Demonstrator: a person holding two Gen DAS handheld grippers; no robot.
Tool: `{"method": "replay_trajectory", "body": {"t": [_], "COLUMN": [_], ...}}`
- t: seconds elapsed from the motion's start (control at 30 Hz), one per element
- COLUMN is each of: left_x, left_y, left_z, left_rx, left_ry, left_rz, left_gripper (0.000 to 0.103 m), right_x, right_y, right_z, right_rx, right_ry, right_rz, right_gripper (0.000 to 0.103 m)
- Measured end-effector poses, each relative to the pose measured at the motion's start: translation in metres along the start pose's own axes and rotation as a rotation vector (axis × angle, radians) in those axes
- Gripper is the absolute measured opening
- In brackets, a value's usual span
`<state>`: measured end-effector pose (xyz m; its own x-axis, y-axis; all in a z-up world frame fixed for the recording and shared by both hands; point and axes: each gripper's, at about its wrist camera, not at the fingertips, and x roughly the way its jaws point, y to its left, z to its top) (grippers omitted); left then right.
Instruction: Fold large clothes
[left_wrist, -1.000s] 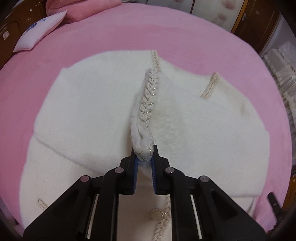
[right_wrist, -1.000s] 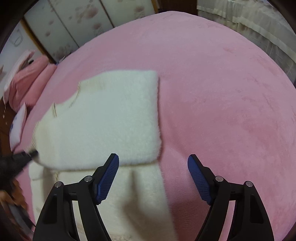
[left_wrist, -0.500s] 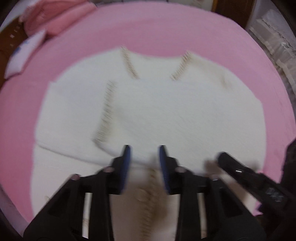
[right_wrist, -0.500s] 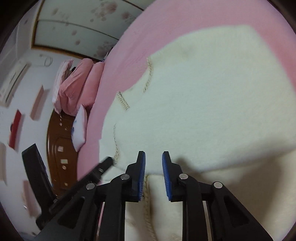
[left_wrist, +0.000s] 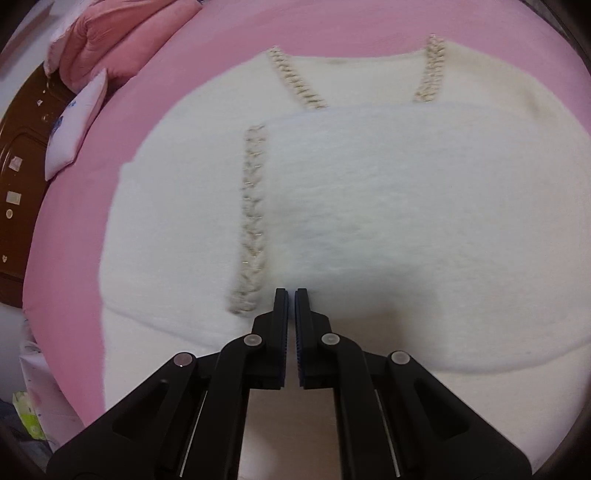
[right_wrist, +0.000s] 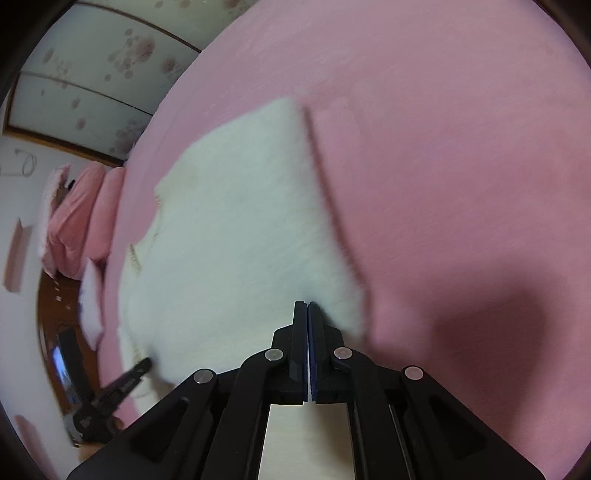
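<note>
Sleeve now folded flat, white fuzzy sweater (left_wrist: 369, 206), braided trim

wrist views close above bed (left_wrist: 74, 229), sharing white sweater (left_wrist: 369, 206)

Left gripper (left_wrist: 290, 295): matte black plastic linkage arms, round silver rivets at the pivots, blue ribbed pads on inner finger faces, thin metal rods lower down. Right gripper (right_wrist: 307, 306): same build, black w/ silver rivets, blue pad edges.
</note>
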<state>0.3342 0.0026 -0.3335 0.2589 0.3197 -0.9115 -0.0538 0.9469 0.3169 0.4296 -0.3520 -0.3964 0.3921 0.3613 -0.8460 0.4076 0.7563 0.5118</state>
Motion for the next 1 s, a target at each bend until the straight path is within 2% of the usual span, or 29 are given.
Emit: {"method": "replay_trajectory", "body": {"t": [0.03,0.07,0.1,0.13,0.17,0.2,0.23,0.27,0.33,0.43,0.5,0.57,0.63,0.67,0.77,0.87,0.9,1.0], "left_x": [0.0,-0.003,-0.006,-0.013,-0.023,-0.036,-0.045,-0.051,-0.05,-0.036,-0.025,-0.015,-0.005,0.001,0.017,0.029,0.028,0.03], "left_y": [0.003,0.004,0.002,-0.001,-0.004,-0.009,-0.012,-0.017,-0.029,-0.044,-0.048,-0.051,-0.048,-0.041,-0.021,-0.007,-0.003,0.006], "left_z": [0.0,0.0,0.002,0.002,0.003,0.003,0.006,0.009,0.019,0.043,0.06,0.075,0.087,0.094,0.108,0.118,0.115,0.111], "left_rx": [-0.012,-0.022,-0.017,-0.008,0.0,0.009,0.014,0.016,0.017,-0.025,-0.066,-0.074,-0.06,-0.065,-0.103,-0.095,-0.095,-0.136], "left_ry": [-0.004,-0.005,-0.006,-0.027,-0.068,-0.129,-0.168,-0.184,-0.162,-0.125,-0.1,-0.096,-0.111,-0.096,-0.074,-0.076,-0.076,-0.062], "left_rz": [-0.008,-0.008,0.028,0.074,0.082,0.048,-0.003,-0.063,-0.148,-0.164,-0.2,-0.19,-0.132,-0.095,-0.069,-0.031,-0.031,-0.098], "left_gripper": [0.004,0.004,0.004,0.004,0.004,0.004,0.004,0.004,0.004,0.004,0.004,0.004,0.004,0.004,0.004,0.004,0.004,0.004], "right_x": [-0.005,-0.01,-0.012,-0.014,-0.016,-0.018,-0.016,-0.006,0.02,0.07,0.094,0.115,0.127,0.135,0.128,0.114,0.111,0.11], "right_y": [0.002,0.007,0.012,0.018,0.022,0.03,0.038,0.047,0.062,0.071,0.071,0.069,0.059,0.06,0.047,0.025,0.014,-0.008], "right_z": [0.003,0.004,0.004,0.003,0.002,-0.001,-0.002,-0.001,0.003,0.014,0.026,0.048,0.079,0.089,0.133,0.169,0.177,0.186], "right_rx": [-0.043,-0.091,-0.13,-0.173,-0.19,-0.206,-0.22,-0.229,-0.218,-0.046,0.008,0.005,-0.005,-0.022,-0.102,-0.097,-0.077,-0.012], "right_ry": [-0.014,-0.048,-0.076,-0.101,-0.123,-0.146,-0.144,-0.104,-0.018,0.077,0.075,0.044,0.023,0.003,-0.082,-0.152,-0.168,-0.149], "right_rz": [-0.049,-0.134,-0.197,-0.199,-0.161,-0.102,-0.025,0.052,0.163,0.312,0.328,0.308,0.271,0.235,0.086,-0.044,-0.077,-0.054], "right_gripper": [0.001,0.0,0.0,0.0,0.0,0.0,0.0,0.0,0.0,0.0,0.0,0.0,0.0,0.0,0.0,0.001,0.001,0.001]}}
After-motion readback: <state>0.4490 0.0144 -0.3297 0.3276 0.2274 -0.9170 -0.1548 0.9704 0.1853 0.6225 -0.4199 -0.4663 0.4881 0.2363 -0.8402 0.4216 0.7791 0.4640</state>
